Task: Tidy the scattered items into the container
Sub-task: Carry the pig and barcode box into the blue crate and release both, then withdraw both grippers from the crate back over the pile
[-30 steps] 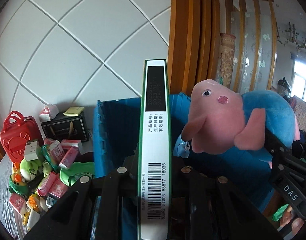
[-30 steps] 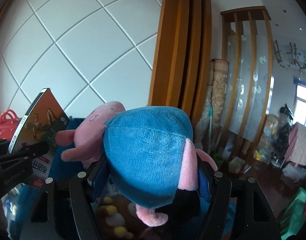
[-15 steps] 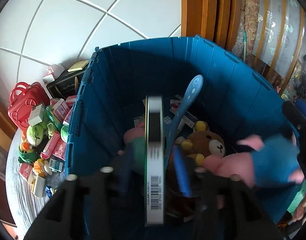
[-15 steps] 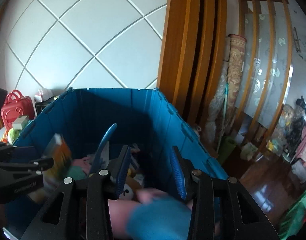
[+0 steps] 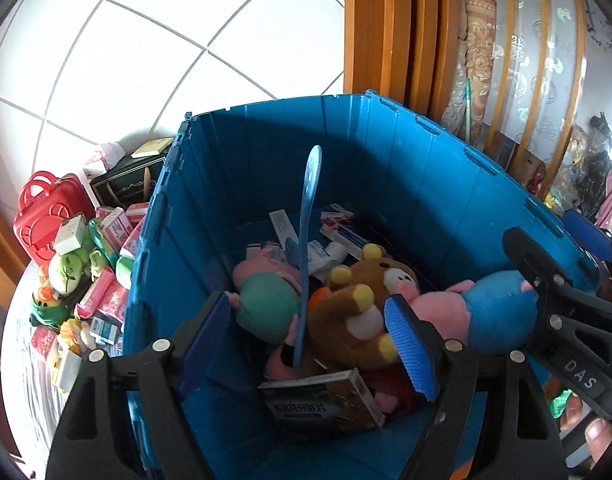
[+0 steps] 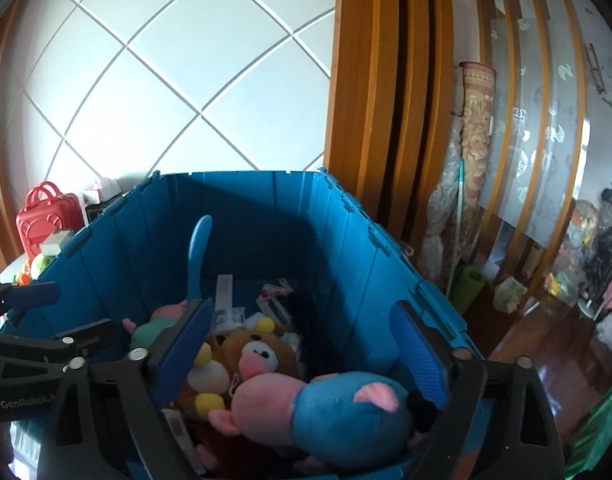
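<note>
The blue crate (image 5: 425, 184) (image 6: 365, 264) fills both views, with several toys inside. My left gripper (image 5: 309, 332) hangs over its near side, jaws opening with nothing between the pads. Just below it a flat dark box (image 5: 325, 404) lies on the pile. My right gripper (image 6: 302, 350) is beside it, jaws opening wide. The pink pig plush in blue (image 6: 337, 404) (image 5: 485, 312) lies loose under the right gripper, touching neither pad. A brown bear (image 5: 357, 308), a pig plush in green (image 5: 266, 304) and a tall blue shoehorn (image 5: 309, 240) are also in the crate.
Left of the crate, on a pale table (image 5: 26, 360), lie several small cartons and soft toys, a red toy suitcase (image 5: 46, 216) and a black box (image 5: 126, 188). A tiled wall stands behind. Wooden posts (image 6: 385, 100) rise at the right.
Both grippers tipped down over the crate. The left one let go of the flat box and the right one let go of the pig plush; both now lie in the crate.
</note>
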